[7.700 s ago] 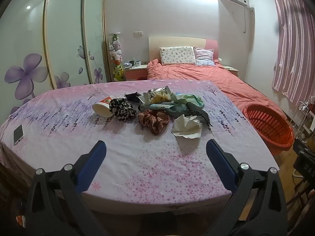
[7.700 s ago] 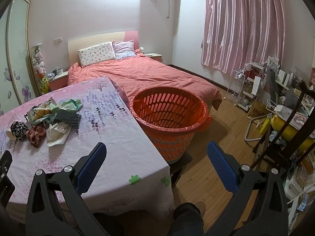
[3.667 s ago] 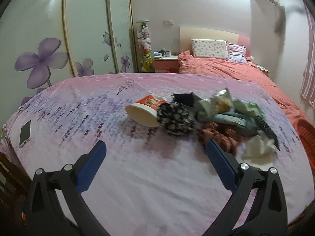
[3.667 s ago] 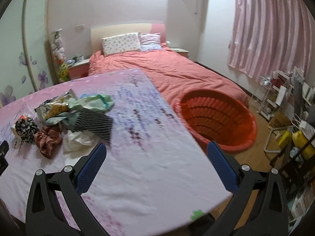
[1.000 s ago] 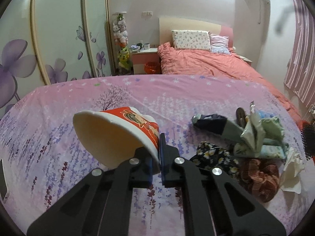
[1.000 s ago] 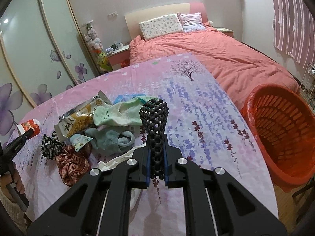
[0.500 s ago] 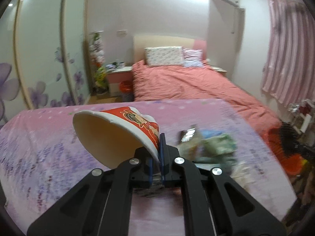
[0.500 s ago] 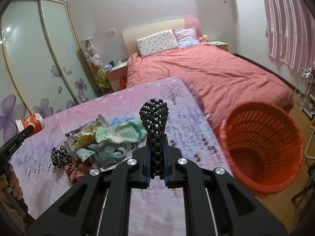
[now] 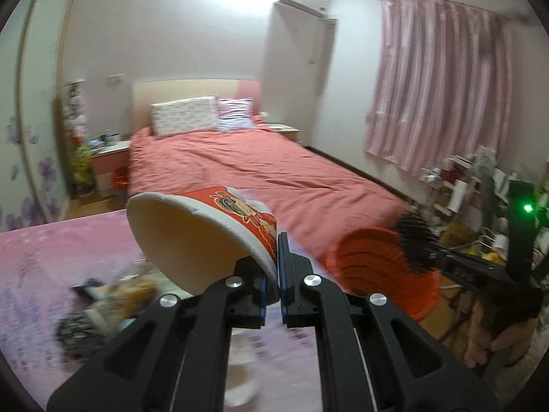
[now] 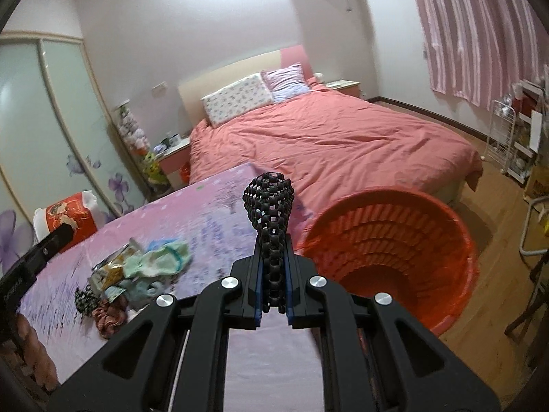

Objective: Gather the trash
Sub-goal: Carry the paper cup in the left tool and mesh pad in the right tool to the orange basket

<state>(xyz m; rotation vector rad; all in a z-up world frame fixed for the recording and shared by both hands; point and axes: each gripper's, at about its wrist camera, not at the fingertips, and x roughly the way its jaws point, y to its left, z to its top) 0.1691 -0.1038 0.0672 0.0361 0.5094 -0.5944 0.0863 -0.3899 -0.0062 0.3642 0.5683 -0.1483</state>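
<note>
My left gripper (image 9: 272, 279) is shut on the rim of a red and white paper noodle cup (image 9: 195, 237), held tilted above the table with its mouth toward the camera. In the right wrist view the same cup (image 10: 65, 221) shows at the far left. My right gripper (image 10: 273, 286) is shut on a piece of black foam netting (image 10: 269, 206) that stands up between the fingers. The orange basket (image 10: 387, 261) stands on the floor just right of the table; in the left wrist view the basket (image 9: 374, 267) lies ahead to the right, with the netting (image 9: 413, 235) over it.
On the pink floral tablecloth (image 10: 212, 213) lie a snack wrapper (image 10: 111, 267), pale green cloths (image 10: 161, 261), a black floral scrunchie (image 10: 84, 297) and a brown scrunchie (image 10: 109, 317). A bed with a red cover (image 10: 326, 137) lies beyond. Racks and clutter (image 10: 514, 137) line the right wall.
Both grippers have swung right toward the basket and risen, each still gripping its item. The pile on the table has slipped to the lower left of the views.
</note>
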